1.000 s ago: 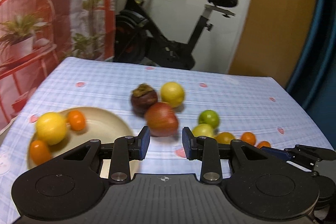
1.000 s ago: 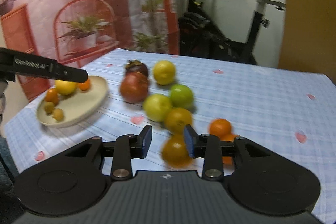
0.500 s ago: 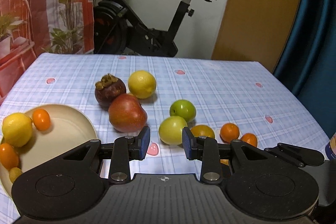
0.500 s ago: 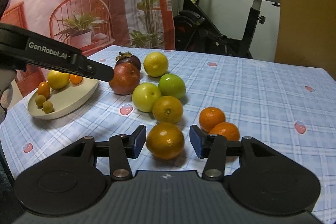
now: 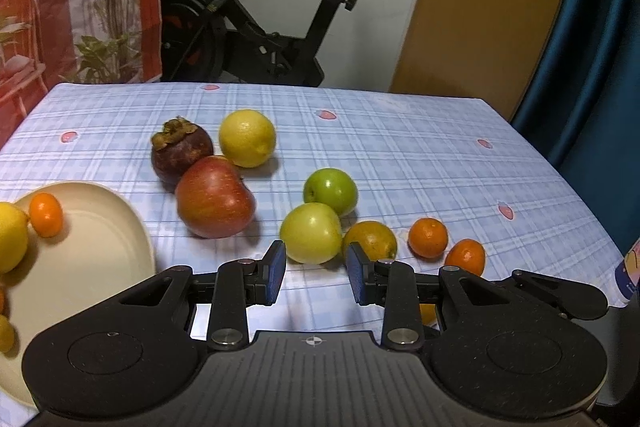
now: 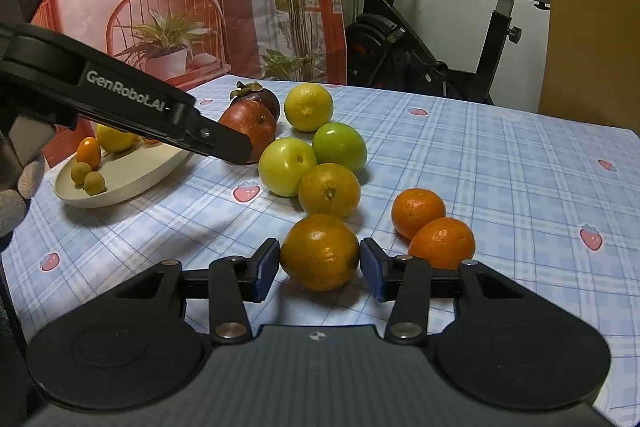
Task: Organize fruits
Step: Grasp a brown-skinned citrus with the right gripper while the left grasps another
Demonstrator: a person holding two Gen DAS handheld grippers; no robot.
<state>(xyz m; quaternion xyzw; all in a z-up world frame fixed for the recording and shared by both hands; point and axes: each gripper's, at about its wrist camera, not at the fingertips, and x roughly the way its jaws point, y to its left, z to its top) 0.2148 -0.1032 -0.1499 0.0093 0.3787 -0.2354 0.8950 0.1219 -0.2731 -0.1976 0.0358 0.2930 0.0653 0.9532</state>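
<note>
Loose fruit lies on the checked tablecloth: a mangosteen (image 5: pixel 181 150), a lemon (image 5: pixel 247 137), a red apple (image 5: pixel 215 197), a green apple (image 5: pixel 330 189), a yellow-green apple (image 5: pixel 311 233), oranges and two mandarins (image 6: pixel 418 207). My left gripper (image 5: pixel 315 277) is open and empty, just short of the yellow-green apple. My right gripper (image 6: pixel 319 270) is open, its pads on either side of a near orange (image 6: pixel 319 251) on the cloth, not visibly squeezing it. A cream plate (image 6: pixel 132 173) at the left holds a lemon and several small orange and yellow fruits.
The left gripper's body (image 6: pixel 120 95) reaches across the right wrist view above the plate. An exercise bike (image 5: pixel 256 23) stands behind the table. The table's right edge (image 5: pixel 576 195) runs near a blue curtain.
The left gripper swung right, from facing the red apple to facing the yellow-green apple. The right gripper opened wider and moved forward so the orange sits between its pads.
</note>
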